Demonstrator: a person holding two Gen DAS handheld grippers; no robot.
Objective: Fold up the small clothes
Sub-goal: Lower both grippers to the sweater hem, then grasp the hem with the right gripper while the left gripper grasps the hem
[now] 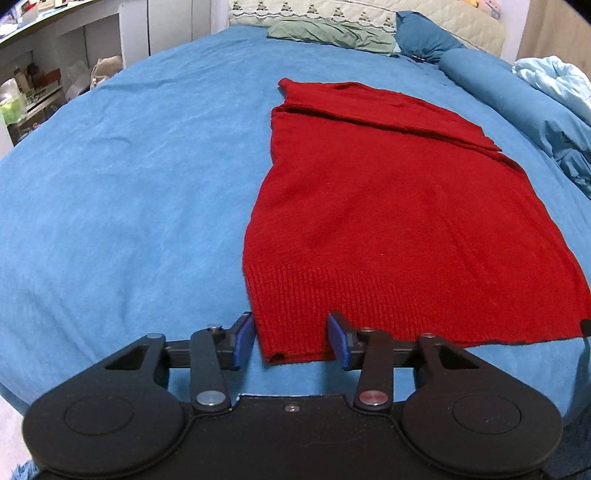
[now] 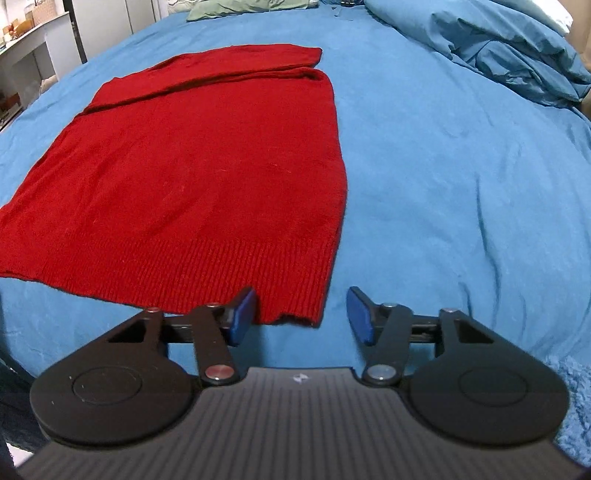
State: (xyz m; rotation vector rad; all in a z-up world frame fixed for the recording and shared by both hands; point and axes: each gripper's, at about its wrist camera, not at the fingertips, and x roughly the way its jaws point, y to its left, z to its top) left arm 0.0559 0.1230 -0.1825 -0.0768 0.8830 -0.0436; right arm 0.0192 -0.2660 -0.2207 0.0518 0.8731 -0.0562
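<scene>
A wide bed (image 1: 110, 184) under a soft, faintly creased blue sheet filled the room, with a rumpled blue duvet (image 2: 498, 48) heaped along its far right side and a green pillow (image 1: 332, 35) at the head. A red knitted sweater (image 1: 388, 221) lay flat on the sheet, its sleeves folded across the top and its ribbed hem nearest the tools. The left tool (image 1: 291, 341) stood wide open, its blue pads on either side of the hem's left corner, gripping nothing. The right tool (image 2: 301, 315) gaped just as wide around the hem's right corner, its left pad against the knit, its right pad over bare sheet.
</scene>
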